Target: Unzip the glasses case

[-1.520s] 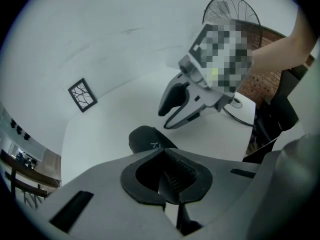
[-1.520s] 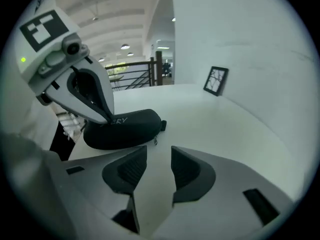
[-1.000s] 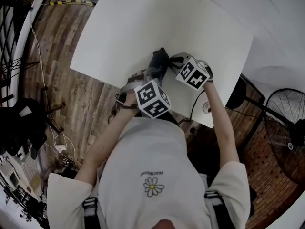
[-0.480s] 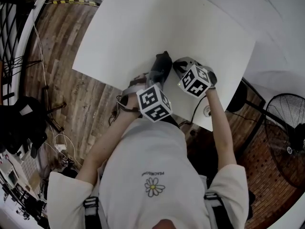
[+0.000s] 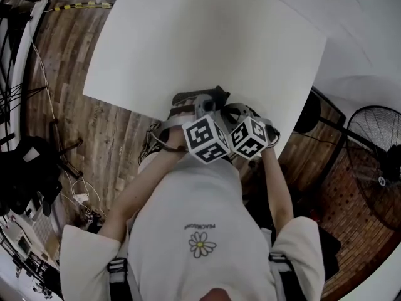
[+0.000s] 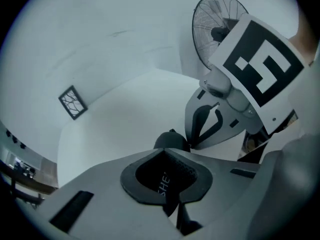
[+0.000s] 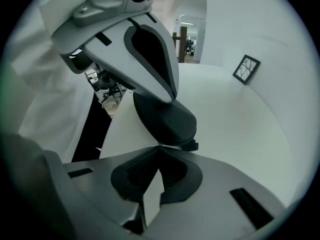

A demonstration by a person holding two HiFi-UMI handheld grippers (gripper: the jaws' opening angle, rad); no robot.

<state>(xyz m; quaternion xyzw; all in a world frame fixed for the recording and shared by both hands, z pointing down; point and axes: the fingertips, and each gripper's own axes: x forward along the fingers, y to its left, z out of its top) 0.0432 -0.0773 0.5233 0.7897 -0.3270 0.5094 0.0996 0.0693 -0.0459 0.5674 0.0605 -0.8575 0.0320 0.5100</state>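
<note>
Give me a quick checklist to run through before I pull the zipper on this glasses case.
1. Grip of left tongs on the glasses case: ok, clamped on one end.
2. Closure of right tongs: ok, shut with the tips at the case's edge.
3. Zipper tab caught in the right tongs: cannot tell; it shows just beside the tips.
4. Case over the white table: ok.
5. Zipper already open: cannot tell.

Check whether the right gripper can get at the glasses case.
Probably yes: the right gripper, jaws shut, sits at the near edge of the glasses case, nothing between them. The left gripper clamps the case's far side, out of the way.
</note>
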